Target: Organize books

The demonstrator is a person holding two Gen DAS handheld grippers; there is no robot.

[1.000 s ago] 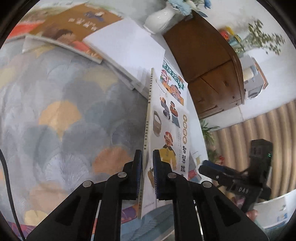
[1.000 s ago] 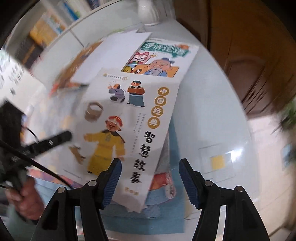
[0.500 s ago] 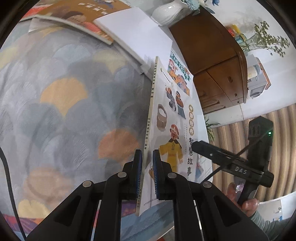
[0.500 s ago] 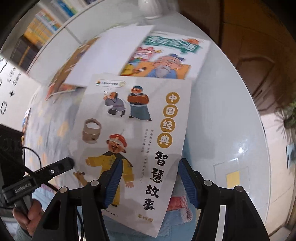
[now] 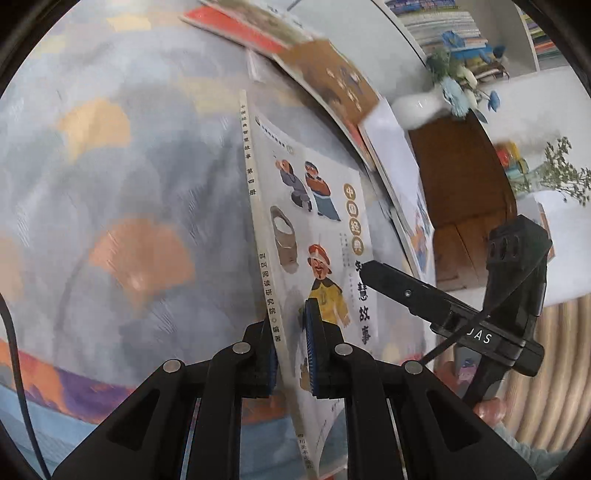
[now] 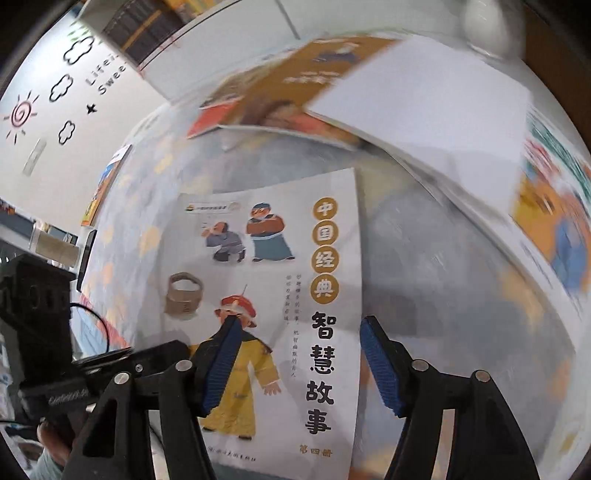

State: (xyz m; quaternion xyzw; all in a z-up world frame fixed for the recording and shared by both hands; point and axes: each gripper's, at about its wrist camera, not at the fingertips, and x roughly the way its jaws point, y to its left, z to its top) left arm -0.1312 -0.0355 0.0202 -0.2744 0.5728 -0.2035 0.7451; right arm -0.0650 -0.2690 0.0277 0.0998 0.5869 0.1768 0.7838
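A white storybook (image 5: 317, 206) with cartoon figures and a yellow-robed man on its cover is tilted up over the patterned tablecloth (image 5: 129, 184). My left gripper (image 5: 290, 321) is shut on its lower end, close to the spine. In the right wrist view the same storybook (image 6: 266, 258) faces the camera. My right gripper (image 6: 299, 332) stands open above the cover, its blue pads (image 6: 221, 362) clear of the paper. One pad is over the yellow figure and the other is just past the book's right edge. The right gripper's body (image 5: 461, 325) shows beside the book in the left wrist view.
A loose pile lies beyond the storybook: a brown-covered book (image 5: 332, 77), a white book (image 5: 391, 155), a red one (image 5: 236, 26) and a colourful one (image 6: 546, 206). A white vase (image 5: 417, 107) and a wooden cabinet (image 5: 458, 177) stand behind. A hand holds the left gripper (image 6: 44, 332).
The storybook, held in my left gripper, has travelled away from the pile and rolled so more of its cover shows. My right gripper followed and now hangs lower over the cover.
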